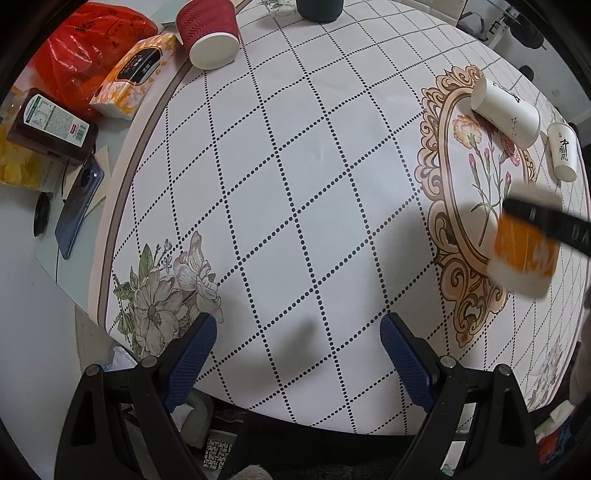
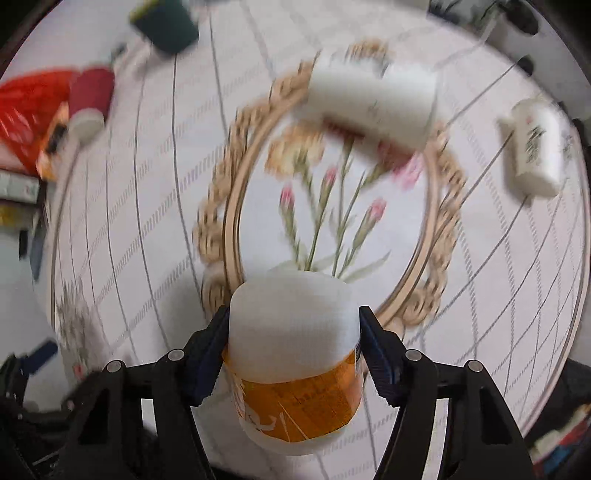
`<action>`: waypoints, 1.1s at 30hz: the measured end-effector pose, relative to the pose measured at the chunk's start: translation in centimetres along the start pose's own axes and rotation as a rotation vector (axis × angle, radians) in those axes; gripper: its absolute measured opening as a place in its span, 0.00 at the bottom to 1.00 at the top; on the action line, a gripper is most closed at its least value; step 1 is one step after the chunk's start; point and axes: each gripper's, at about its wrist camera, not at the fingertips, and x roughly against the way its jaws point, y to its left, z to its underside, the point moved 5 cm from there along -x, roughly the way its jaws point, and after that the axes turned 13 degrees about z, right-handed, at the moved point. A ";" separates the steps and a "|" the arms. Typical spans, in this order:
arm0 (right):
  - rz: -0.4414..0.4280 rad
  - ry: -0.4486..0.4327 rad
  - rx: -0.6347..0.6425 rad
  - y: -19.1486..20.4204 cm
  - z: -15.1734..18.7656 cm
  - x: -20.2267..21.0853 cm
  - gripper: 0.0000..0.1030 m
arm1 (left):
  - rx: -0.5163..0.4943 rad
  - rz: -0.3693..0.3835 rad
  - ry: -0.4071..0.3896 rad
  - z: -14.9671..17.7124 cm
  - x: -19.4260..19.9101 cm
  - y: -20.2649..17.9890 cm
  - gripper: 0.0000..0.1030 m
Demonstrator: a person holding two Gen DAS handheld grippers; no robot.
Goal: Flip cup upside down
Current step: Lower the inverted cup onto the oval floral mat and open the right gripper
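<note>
My right gripper (image 2: 293, 354) is shut on a white cup with an orange band (image 2: 295, 369) and holds it above the patterned tablecloth; both views of it are blurred by motion. In the left wrist view the same cup (image 1: 524, 251) shows at the right, clamped by a black finger (image 1: 546, 218), tilted over the gold floral medallion (image 1: 443, 206). My left gripper (image 1: 297, 354) is open and empty above the near table edge.
A large white cup (image 1: 506, 110) lies on its side on the medallion, a smaller white cup (image 1: 563, 155) beside it. A red paper cup (image 1: 208, 33) and a dark green cup (image 1: 319, 9) are at the far side. Tissue pack (image 1: 135, 74), red bag (image 1: 85, 48), bottle (image 1: 51, 125) and phone (image 1: 79, 206) lie left.
</note>
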 end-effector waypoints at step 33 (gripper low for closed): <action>0.080 -0.486 -0.168 0.3 0.2 2.8 0.69 | -0.046 -0.035 -0.054 -1.4 1.0 -1.0 0.88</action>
